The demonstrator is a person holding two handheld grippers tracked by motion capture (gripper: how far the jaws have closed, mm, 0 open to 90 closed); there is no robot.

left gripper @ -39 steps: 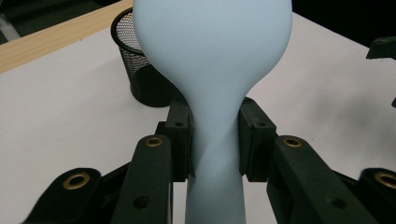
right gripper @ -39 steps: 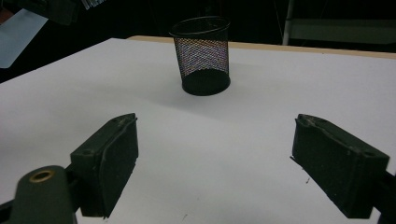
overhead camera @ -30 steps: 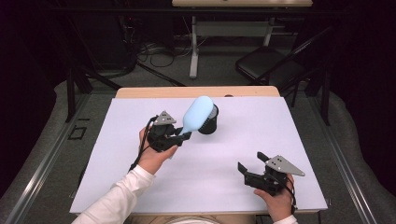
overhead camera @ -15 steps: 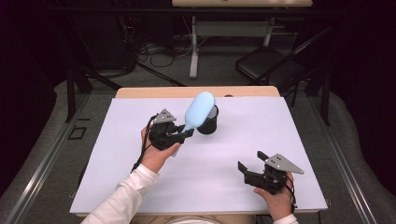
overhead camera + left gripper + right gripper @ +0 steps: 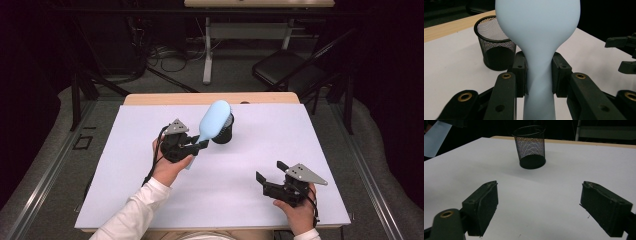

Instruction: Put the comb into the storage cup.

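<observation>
**Brush held over the mesh cup**

The left gripper (image 5: 199,146) clamped the pale blue plastic hairbrush (image 5: 214,121) by its handle, head above the black wire-mesh cup (image 5: 530,147) (seemingly empty) at the white table's (image 5: 250,165) far middle. The right gripper (image 5: 270,172) waited near-right, jaws apart.

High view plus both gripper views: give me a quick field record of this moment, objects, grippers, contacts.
held object: pale blue plastic hairbrush, smooth back facing the camera, handle downward
holder: left gripper, pads pressed on the brush's narrow neck
brush pose: tilted, head leaning over the cup's rim in the high view
container: black wire-mesh cup, upright on the sheet
surface: white sheet over a wooden table
right gripper: jaws wide apart, nothing between them, low over the sheet's near right part
brush in cup: not yet
</observation>
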